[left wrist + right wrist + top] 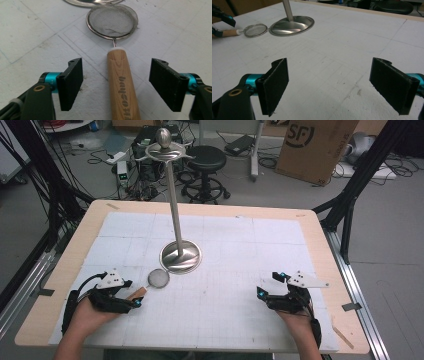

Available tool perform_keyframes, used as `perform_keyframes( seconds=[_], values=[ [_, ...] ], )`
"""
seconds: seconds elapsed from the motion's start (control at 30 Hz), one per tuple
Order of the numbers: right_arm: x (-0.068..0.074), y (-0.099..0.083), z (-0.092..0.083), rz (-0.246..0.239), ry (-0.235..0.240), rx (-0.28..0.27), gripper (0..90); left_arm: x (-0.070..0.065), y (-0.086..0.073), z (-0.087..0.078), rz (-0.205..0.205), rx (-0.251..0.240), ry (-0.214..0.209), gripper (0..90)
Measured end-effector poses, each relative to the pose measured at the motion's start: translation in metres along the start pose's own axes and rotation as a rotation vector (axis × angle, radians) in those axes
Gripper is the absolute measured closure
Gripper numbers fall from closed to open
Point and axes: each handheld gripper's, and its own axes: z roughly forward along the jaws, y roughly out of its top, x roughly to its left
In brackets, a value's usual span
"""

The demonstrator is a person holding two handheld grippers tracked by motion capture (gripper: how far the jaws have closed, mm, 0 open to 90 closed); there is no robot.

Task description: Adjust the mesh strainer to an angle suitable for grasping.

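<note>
A small mesh strainer with a wooden handle lies flat on the white mat, its mesh bowl beside the base of a metal stand. My left gripper straddles the handle, and in the left gripper view the jaws stand on either side of it with gaps, so the pads do not touch the wood. My right gripper rests open over bare mat at the near right, and the right gripper view has nothing between its pads. The strainer appears far off there.
The tall metal stand has a pole with hooks at the top and rises from the mat's middle. The wooden table edge frames the mat. Behind the table stand a black stool and a cardboard box.
</note>
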Motion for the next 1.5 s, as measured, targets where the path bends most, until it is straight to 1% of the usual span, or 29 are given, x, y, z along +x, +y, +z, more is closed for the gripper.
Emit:
perform_keyframes(
  seconds=[0.03, 0.1, 0.17, 0.3, 0.37, 0.43, 0.53, 0.63, 0.67, 0.7, 0.73, 0.77, 0.87, 0.9, 0.93, 1.0, 1.1, 1.13, 1.17, 1.2, 1.23, 1.27, 1.3, 1.37, 1.5],
  values=[
    [0.0, 0.0, 0.0, 0.0, 0.0, 0.0, 14.7, 0.0, 0.0, -0.001, -0.002, -0.003, -0.002, 34.8],
    [0.0, 0.0, 0.0, 0.003, 0.001, 0.003, 14.7, 0.0, 0.0, -0.002, -0.002, 0.002, 0.002, 38.7],
    [0.0, 0.0, 0.001, 0.002, 0.002, 0.006, 14.7, 0.0, -0.001, -0.002, -0.001, 0.002, -0.004, 43.8],
    [0.0, 0.0, 0.001, -0.002, 0.002, 0.007, 14.7, 0.001, -0.002, -0.001, -0.017, 0.022, 0.002, 47.9],
    [0.0, 0.0, 0.001, -0.002, 0.002, 0.008, 14.7, 0.001, -0.002, 0.0, -0.023, 0.034, -0.002, 51.7],
    [0.0, -0.001, 0.001, 0.0, 0.003, 0.011, 14.7, 0.001, -0.002, 0.0, -0.018, 0.042, -0.007, 55.5],
    [0.0, -0.001, 0.002, -0.004, 0.006, 0.014, 14.7, 0.0, -0.002, 0.001, -0.013, 0.048, -0.003, 58.7],
    [0.001, -0.001, 0.003, -0.005, 0.008, 0.026, 14.7, -0.001, -0.002, 0.001, -0.006, 0.052, -0.01, 65.1],
    [0.001, -0.002, 0.003, -0.007, 0.009, 0.027, 14.7, -0.002, -0.001, 0.002, -0.004, 0.052, -0.003, 65.5],
    [0.001, -0.002, 0.003, -0.006, 0.013, 0.031, 14.7, -0.003, 0.0, 0.001, 0.015, 0.067, 0.004, 66.3],
    [0.001, -0.002, 0.003, -0.006, 0.012, 0.034, 14.7, -0.003, 0.0, 0.001, 0.015, 0.067, 0.004, 67.0],
    [0.001, -0.002, 0.003, -0.006, 0.012, 0.033, 14.7, -0.004, 0.0, 0.001, 0.033, 0.07, 0.012, 67.2],
    [0.001, -0.002, 0.003, -0.004, 0.013, 0.031, 14.7, -0.007, 0.002, 0.001, 0.058, 0.081, 0.028, 67.4],
    [0.001, -0.002, 0.003, -0.005, 0.012, 0.03, 14.7, -0.007, 0.002, 0.001, 0.058, 0.081, 0.028, 67.4],
    [0.001, -0.002, 0.003, -0.005, 0.012, 0.03, 14.7, -0.009, 0.003, 0.002, 0.072, 0.086, 0.029, 67.4],
    [0.001, -0.002, 0.003, 0.001, 0.014, 0.033, 14.7, -0.011, 0.004, 0.002, 0.077, 0.085, 0.015, 67.4],
    [0.001, -0.002, 0.004, -0.006, 0.013, 0.033, 14.7, -0.015, 0.006, 0.006, 0.089, 0.079, -0.006, 67.4],
    [0.001, -0.002, 0.004, -0.006, 0.013, 0.033, 14.7, -0.015, 0.006, 0.006, 0.089, 0.079, -0.006, 67.5],
    [0.001, -0.002, 0.004, -0.005, 0.013, 0.033, 14.7, -0.02, 0.009, 0.009, 0.1, 0.079, -0.02, 67.4],
    [0.001, -0.002, 0.004, -0.004, 0.014, 0.031, 14.7, -0.023, 0.01, 0.011, 0.104, 0.079, -0.025, 67.4],
    [0.001, -0.002, 0.003, -0.003, 0.015, 0.031, 14.7, -0.025, 0.012, 0.013, 0.117, 0.08, -0.033, 67.4],
    [0.001, -0.002, 0.004, -0.005, 0.015, 0.029, 14.7, -0.025, 0.012, 0.013, 0.117, 0.08, -0.033, 67.4],
    [0.001, -0.002, 0.003, -0.005, 0.014, 0.029, 14.7, -0.031, 0.016, 0.017, 0.129, 0.079, -0.046, 67.4],
    [0.001, -0.002, 0.004, -0.004, 0.016, 0.03, 14.7, -0.036, 0.02, 0.02, 0.149, 0.086, -0.055, 67.4],
    [0.001, -0.002, 0.004, -0.007, 0.017, 0.032, 14.7, -0.046, 0.028, 0.028, 0.174, 0.093, -0.073, 67.4]
  ],
)
